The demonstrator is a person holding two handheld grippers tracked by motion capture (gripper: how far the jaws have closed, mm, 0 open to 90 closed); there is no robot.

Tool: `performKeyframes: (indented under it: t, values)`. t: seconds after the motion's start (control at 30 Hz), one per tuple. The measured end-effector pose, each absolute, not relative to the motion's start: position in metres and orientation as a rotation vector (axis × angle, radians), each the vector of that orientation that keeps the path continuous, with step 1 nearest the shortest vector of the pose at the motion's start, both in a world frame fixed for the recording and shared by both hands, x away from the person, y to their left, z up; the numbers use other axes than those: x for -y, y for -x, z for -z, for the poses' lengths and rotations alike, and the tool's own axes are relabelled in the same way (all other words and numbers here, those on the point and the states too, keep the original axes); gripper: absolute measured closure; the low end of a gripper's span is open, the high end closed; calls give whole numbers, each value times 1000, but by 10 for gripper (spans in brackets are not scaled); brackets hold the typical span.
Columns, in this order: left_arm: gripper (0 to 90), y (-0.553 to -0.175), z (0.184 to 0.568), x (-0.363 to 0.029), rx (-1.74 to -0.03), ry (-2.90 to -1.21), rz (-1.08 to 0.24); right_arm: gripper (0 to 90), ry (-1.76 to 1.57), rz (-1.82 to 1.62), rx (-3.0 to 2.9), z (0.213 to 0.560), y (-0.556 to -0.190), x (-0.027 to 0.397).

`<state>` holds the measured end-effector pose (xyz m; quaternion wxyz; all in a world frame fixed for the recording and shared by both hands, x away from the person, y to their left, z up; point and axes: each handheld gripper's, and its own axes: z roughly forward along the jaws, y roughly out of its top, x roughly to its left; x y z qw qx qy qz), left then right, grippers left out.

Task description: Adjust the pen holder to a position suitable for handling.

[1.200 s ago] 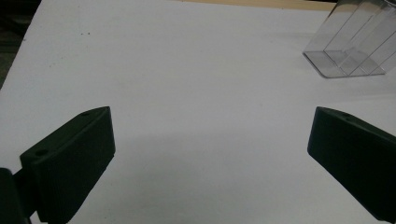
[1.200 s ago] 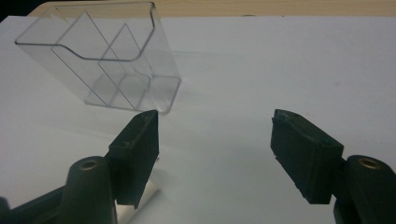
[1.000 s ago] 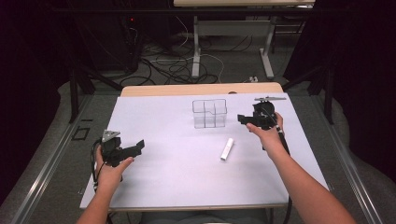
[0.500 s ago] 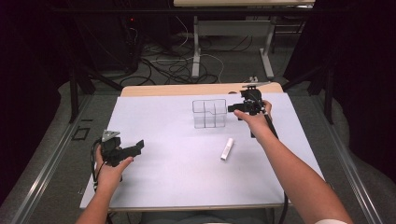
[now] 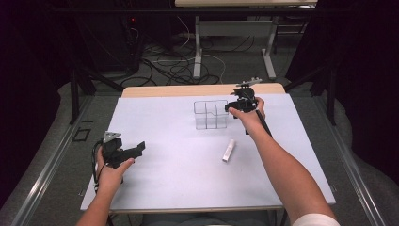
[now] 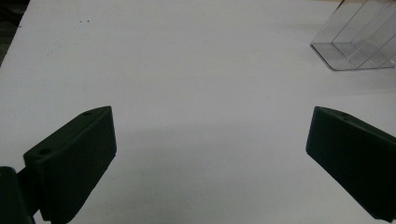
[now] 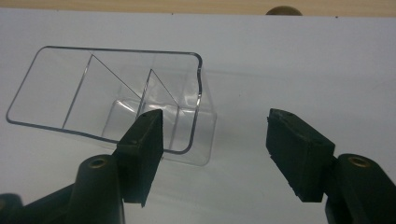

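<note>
One right gripper (image 5: 234,107) moved up beside organizer (image 5: 211,114), seemingly untouched — fingers apart.

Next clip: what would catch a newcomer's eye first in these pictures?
Probably the clear plastic organizer with dividers, standing toward the far side of the white table, with the right tool open at its right end. Next, the small white stick-like object lying alone nearer the person. The left tool, also open, sits apart near the table's left edge.
</note>
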<state>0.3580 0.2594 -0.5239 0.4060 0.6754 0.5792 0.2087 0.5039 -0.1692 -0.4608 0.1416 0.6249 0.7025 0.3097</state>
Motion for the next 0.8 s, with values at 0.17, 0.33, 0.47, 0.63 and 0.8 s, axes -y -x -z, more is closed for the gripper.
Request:
performKeyframes:
  t: [0.17, 0.33, 0.47, 0.63, 0.8]
  values:
    - [20, -358, 525, -259, -1460, -1705, -528, 420, -1816, -879, -2001, 466, -507, 166]
    - [20, -358, 524, -258, -1460, -1706, -530, 472, -1816, -888, -1989, 472, -511, 161]
    - [20, -358, 525, -259, -1462, -1711, -524, 532, -1839, -895, -1980, 476, -514, 159]
    - [20, -358, 525, -259, -1465, -1715, -522, 580, -1843, -884, -1981, 478, -515, 157]
    - [23, -359, 526, -259, -1462, -1713, -527, 624, -1853, -871, -1979, 479, -516, 155]
